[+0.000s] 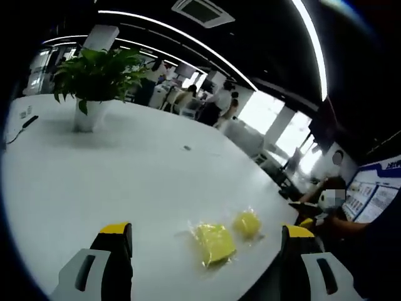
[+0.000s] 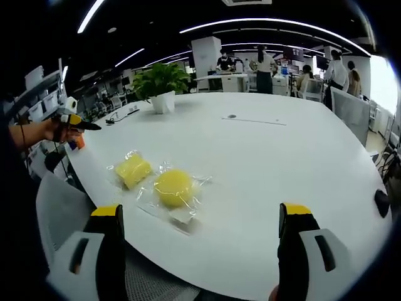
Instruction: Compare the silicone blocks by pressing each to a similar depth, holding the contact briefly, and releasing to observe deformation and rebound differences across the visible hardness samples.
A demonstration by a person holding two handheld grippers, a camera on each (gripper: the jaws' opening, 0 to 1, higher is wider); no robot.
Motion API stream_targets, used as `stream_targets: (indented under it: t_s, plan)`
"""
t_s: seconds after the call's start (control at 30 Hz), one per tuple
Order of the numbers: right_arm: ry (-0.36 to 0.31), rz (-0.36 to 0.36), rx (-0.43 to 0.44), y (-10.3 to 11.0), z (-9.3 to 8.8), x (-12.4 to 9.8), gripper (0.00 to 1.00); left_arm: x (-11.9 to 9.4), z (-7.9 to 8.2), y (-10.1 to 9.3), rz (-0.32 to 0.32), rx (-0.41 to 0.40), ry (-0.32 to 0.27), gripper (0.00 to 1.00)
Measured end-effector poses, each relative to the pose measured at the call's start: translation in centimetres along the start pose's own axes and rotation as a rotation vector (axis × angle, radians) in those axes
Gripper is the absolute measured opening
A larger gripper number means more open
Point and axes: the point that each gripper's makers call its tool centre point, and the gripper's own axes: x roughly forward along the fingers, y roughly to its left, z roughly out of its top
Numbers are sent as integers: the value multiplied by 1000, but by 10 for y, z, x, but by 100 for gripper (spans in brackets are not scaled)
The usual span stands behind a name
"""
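Two yellow silicone samples in clear wrappers lie near the worktop (image 2: 263, 163) edge, untouched. In the right gripper view the round block (image 2: 173, 187) sits centre-left, between and just ahead of the jaws, nearer the left one; the square block (image 2: 133, 169) lies just beside it, up and to the left. The right gripper (image 2: 199, 219) is spread wide and holds nothing. In the left gripper view both samples sit low centre-right: the square block (image 1: 213, 242) nearer, the round block (image 1: 247, 223) beyond. The left gripper (image 1: 207, 237) is also wide open and empty. The right gripper looks better placed for the round block.
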Motion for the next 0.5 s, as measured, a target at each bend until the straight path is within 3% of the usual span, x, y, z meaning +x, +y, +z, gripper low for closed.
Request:
stream_targets:
  t_s: [0.23,0.5]
  plan:
    - [-4,13,4,3,3,4,96,21,-14,4,-9,-14,98,100]
    - [-1,29,14,6,2,7,96,50,-23,19,-26,-34,148,98]
